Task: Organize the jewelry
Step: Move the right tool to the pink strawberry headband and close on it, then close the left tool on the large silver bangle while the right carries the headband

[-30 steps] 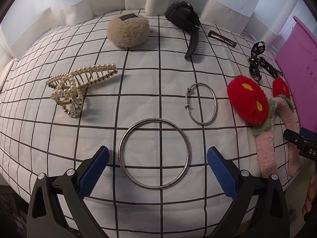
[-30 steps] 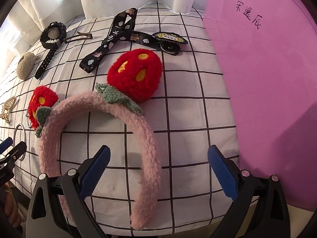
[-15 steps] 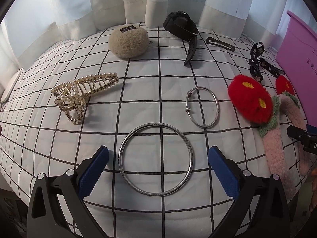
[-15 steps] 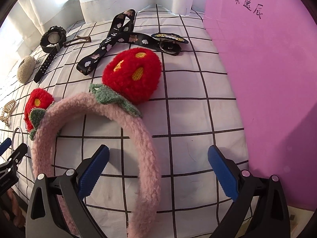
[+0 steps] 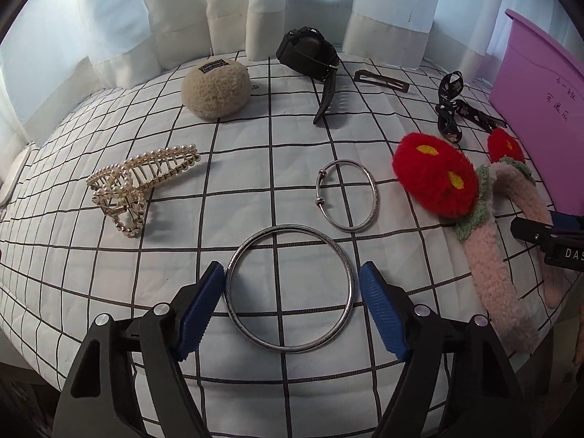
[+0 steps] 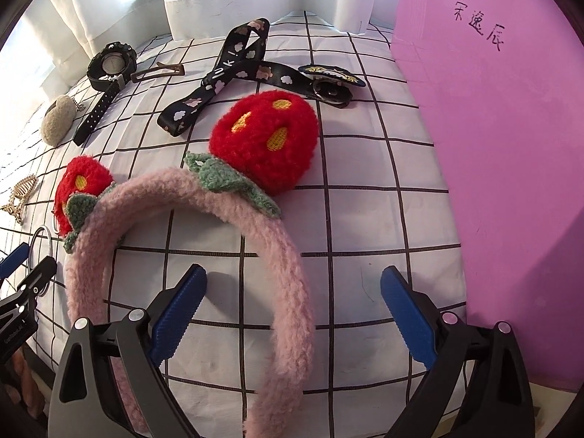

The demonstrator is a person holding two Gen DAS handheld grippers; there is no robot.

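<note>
A large silver bangle (image 5: pixel 289 288) lies flat on the checked cloth (image 5: pixel 255 168). My left gripper (image 5: pixel 292 306) is open, with its blue pads either side of the bangle, the left pad nearly touching the rim. A smaller silver bracelet (image 5: pixel 346 195) lies just beyond. A pink fuzzy headband (image 6: pixel 277 266) with red strawberry pompoms (image 6: pixel 264 138) lies in front of my right gripper (image 6: pixel 292 314), which is open with the band between its pads. The right gripper's tip shows in the left wrist view (image 5: pixel 547 237).
A pearl claw clip (image 5: pixel 138 179), a beige plush pouch (image 5: pixel 215 87), a black watch (image 5: pixel 310 54), a brown hair clip (image 5: pixel 381 81) and a black patterned strap (image 6: pixel 226 76) lie around. A purple box (image 6: pixel 492 146) stands at the right. Curtains (image 5: pixel 219 11) hang behind.
My left gripper has narrowed around the large bangle and tilted so more curtain shows. My right gripper has moved forward over the headband.
</note>
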